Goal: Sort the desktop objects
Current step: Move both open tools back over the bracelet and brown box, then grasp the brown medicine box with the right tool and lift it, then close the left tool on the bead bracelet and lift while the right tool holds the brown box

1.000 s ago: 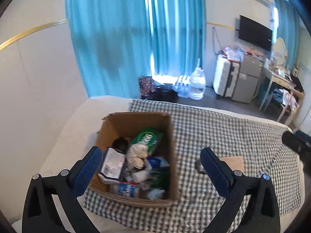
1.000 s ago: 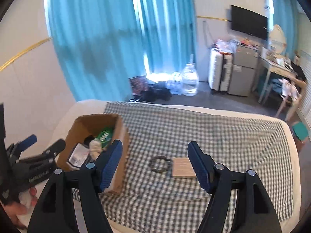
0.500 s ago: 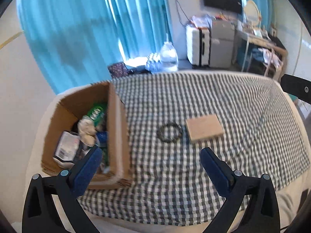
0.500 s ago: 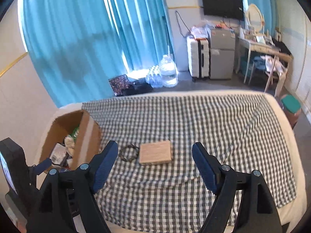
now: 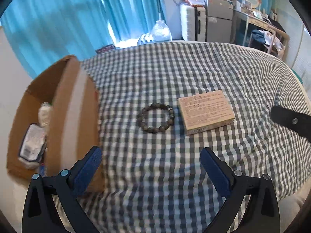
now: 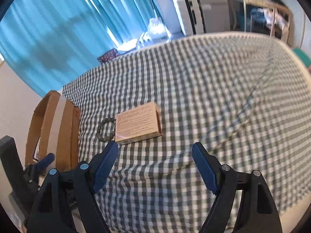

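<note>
Hand-held gripper, left (image 5: 150, 162): wide open, empty. Right (image 6: 155, 155): same.

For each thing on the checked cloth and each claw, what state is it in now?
Cardboard box: open on top, items inside.
Bead bracelet: flat on the cloth, beside the flat brown box.
Flat brown box: closed, lying flat.
Left claw: open, empty.
Right claw: open, empty.
</note>
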The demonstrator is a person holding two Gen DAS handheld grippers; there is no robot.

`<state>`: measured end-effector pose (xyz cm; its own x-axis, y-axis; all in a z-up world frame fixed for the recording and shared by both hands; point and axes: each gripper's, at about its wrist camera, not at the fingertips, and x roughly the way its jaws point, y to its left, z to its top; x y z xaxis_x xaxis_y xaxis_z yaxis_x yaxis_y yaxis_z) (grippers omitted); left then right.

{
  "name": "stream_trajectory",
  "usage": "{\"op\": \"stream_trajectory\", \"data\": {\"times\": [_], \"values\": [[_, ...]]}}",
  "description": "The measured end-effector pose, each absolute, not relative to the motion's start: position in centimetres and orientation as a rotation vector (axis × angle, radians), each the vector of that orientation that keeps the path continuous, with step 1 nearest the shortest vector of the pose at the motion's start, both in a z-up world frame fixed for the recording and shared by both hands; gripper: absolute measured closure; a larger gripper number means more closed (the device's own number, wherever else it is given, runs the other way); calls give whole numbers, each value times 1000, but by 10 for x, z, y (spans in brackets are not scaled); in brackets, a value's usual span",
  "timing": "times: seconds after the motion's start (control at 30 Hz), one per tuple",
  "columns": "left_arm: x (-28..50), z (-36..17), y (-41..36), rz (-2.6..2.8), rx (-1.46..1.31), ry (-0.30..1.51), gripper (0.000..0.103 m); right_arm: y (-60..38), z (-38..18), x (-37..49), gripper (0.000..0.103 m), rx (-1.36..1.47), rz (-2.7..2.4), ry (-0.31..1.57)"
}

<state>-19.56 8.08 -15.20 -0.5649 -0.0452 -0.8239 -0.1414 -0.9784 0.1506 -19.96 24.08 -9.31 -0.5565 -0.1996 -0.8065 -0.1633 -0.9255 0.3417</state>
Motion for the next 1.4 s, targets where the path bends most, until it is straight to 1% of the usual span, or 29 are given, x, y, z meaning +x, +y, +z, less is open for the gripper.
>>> {"op": "stream_trajectory", "data": {"times": [0.13,0.2,0.27,0.4,0.47,0.57,0.63,0.67,0.7,0.77,0.87,0.97,1.07,1.1,1.17,1.2,1.27,1.33,1.4], "values": [[-218,-175,90,2691,-1439,381,0,241,-121,-226,29,1523,-2610,-685],[-233,-189,89,2682,-1482,430,0,239,-130,-240,33,1538,-2603,-691],[-245,-200,86,2669,-1506,424,0,236,-138,-254,37,1546,-2601,-664],[-267,-217,77,2668,-1563,380,0,235,-158,-279,40,1580,-2568,-675],[-277,-227,76,2660,-1599,397,0,238,-172,-290,45,1602,-2519,-712],[-288,-245,77,2628,-1664,447,0,233,-191,-295,45,1605,-2414,-783],[-290,-252,73,2609,-1692,393,0,237,-199,-291,45,1556,-2409,-854],[-291,-253,68,2600,-1709,330,0,239,-201,-288,47,1530,-2403,-906],[-292,-254,62,2583,-1732,249,0,242,-203,-285,53,1509,-2390,-948],[-291,-256,50,2553,-1747,133,0,247,-204,-278,57,1494,-2334,-1025],[-285,-256,45,2544,-1731,123,0,254,-201,-263,63,1454,-2301,-1111],[-284,-256,40,2539,-1726,123,0,257,-189,-250,65,1408,-2293,-1129],[-284,-257,41,2542,-1727,139,0,255,-182,-243,68,1308,-2169,-1219],[-283,-256,41,2546,-1729,146,0,251,-182,-242,68,1308,-2168,-1215],[-281,-257,42,2550,-1730,154,0,240,-181,-248,69,1361,-2244,-1096],[-279,-262,42,2550,-1732,151,0,234,-181,-250,69,1367,-2264,-1072],[-280,-260,45,2543,-1730,141,0,229,-183,-254,70,1343,-2280,-1095],[-283,-256,46,2531,-1730,147,0,223,-177,-254,71,1316,-2326,-1062],[-283,-249,47,2543,-1712,161,0,211,-158,-248,72,1289,-2445,-899]]}}
